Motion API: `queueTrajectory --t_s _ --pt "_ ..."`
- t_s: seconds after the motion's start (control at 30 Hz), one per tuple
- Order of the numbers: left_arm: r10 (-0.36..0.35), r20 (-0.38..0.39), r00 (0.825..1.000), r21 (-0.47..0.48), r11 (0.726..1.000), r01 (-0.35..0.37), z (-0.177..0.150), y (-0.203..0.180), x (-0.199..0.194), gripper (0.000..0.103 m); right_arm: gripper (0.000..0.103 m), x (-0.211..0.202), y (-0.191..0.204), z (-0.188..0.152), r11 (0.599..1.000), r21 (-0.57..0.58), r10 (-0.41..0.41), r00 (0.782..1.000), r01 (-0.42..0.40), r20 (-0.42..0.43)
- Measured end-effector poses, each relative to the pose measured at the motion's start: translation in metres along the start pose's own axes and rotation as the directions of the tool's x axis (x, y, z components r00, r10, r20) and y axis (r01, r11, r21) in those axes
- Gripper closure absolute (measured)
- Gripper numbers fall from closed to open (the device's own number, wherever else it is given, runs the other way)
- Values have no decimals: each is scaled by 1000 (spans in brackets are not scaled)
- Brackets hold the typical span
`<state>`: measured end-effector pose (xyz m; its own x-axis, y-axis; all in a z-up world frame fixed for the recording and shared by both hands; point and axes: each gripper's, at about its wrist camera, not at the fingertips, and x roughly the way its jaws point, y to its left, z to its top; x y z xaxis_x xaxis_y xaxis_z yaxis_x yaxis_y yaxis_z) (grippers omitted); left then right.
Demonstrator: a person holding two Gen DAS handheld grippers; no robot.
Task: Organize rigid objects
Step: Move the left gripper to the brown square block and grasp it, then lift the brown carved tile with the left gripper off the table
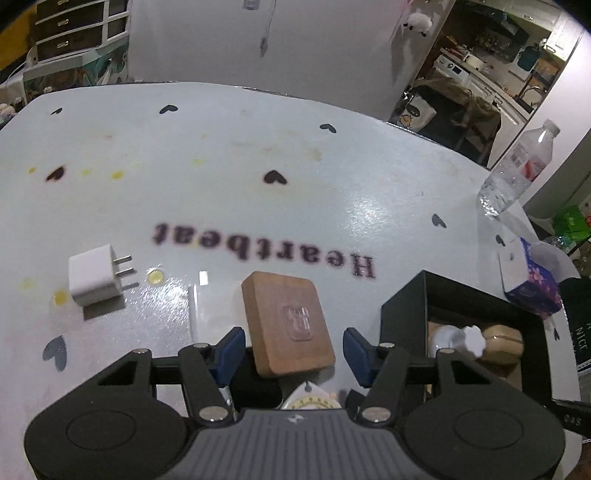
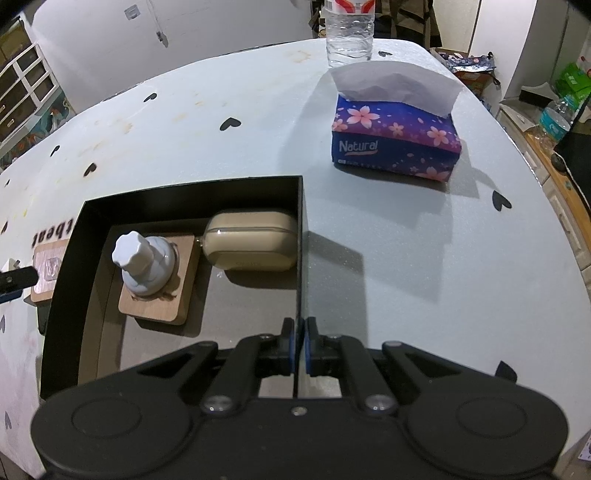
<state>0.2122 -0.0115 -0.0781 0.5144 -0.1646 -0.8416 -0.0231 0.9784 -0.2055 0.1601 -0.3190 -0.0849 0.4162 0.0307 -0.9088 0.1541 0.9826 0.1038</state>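
Observation:
A square wooden block (image 1: 288,325) with a clear hook on its face lies on the table between the jaws of my left gripper (image 1: 293,343). The left blue pad is at its edge and the right pad stands apart from it, so the gripper is open. The block also shows left of the box (image 2: 48,273). My right gripper (image 2: 299,347) is shut on the thin right wall of the black box (image 2: 184,184). Inside the box are a white knob on a wooden base (image 2: 147,266) and a beige earbud case (image 2: 251,243). A white charger plug (image 1: 96,278) lies to the left.
A blue flowered tissue pack (image 2: 395,144) and a water bottle (image 2: 349,33) stand beyond the box toward the table's far edge. The white tablecloth (image 1: 221,166) has hearts and the word "Heartbeat". A partly hidden white and yellow round thing (image 1: 310,402) lies under my left gripper.

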Motion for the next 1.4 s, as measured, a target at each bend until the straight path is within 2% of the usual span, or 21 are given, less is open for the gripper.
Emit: queueTrajectory --t_s 0.13,0.3,0.37,0.4,0.47,0.5,0.57,0.6,0.63,0.73,0.9,0.97,1.0,1.03,1.1,1.13,1.23,1.37,1.4 --pt "56 -38 998 38 998 -54 7 -7 17 45 98 0 0 0 1000 5 0 1000 0 0" --pt "130 -34 991 113 986 -125 15 -18 27 45 98 0 0 0 1000 6 1 1000 -1 0" --pt "148 -29 989 144 979 -143 15 -22 29 52 98 0 0 0 1000 6 1 1000 -1 0" --pt "157 -20 987 160 975 -152 15 -24 29 61 98 0 0 0 1000 7 2 1000 -2 0" --pt "128 -33 991 153 981 -122 15 -23 29 62 98 0 0 0 1000 8 2 1000 -2 0" --pt "110 -30 993 144 984 -105 14 -22 28 69 98 0 -1 0 1000 8 2 1000 -2 0" --pt "98 -13 995 143 985 -95 13 -22 24 74 98 0 -1 0 1000 8 2 1000 -2 0" --pt "94 -3 996 143 985 -93 13 -22 22 101 98 0 -1 0 1000 8 2 1000 -2 0" --pt "109 5 994 149 983 -108 14 -22 21 103 98 0 0 0 1000 7 2 1000 -2 -1" --pt "64 -3 998 132 989 -63 15 -18 16 103 98 0 -1 0 1000 8 3 1000 -3 0" --pt "36 -21 999 120 992 -34 12 -17 16 103 98 0 -1 0 1000 6 2 1000 -2 0" --pt "9 -45 999 109 994 -4 10 -17 19 102 98 0 -1 0 1000 6 2 1000 -2 0" --pt "2 -55 999 111 994 5 9 -19 20 91 98 0 -1 0 1000 6 2 1000 -2 0" --pt "-4 -66 998 119 993 11 8 -21 22 75 98 0 0 -1 1000 6 2 1000 -2 0" --pt "-19 -81 996 127 992 29 4 -24 25 58 98 0 -1 0 1000 7 2 1000 -2 0" --pt "-27 -90 996 131 991 39 3 -25 27 53 98 0 -1 0 1000 7 3 1000 -3 0" --pt "-39 -109 993 148 987 55 -2 -28 31 45 98 0 -1 -1 1000 10 4 1000 -4 0" --pt "-44 -133 990 154 986 65 -6 -29 37 44 98 0 -1 -1 1000 23 6 1000 -7 5" --pt "-45 -136 990 157 985 66 -7 -30 38 40 99 0 -1 -1 1000 22 2 1000 -3 5"
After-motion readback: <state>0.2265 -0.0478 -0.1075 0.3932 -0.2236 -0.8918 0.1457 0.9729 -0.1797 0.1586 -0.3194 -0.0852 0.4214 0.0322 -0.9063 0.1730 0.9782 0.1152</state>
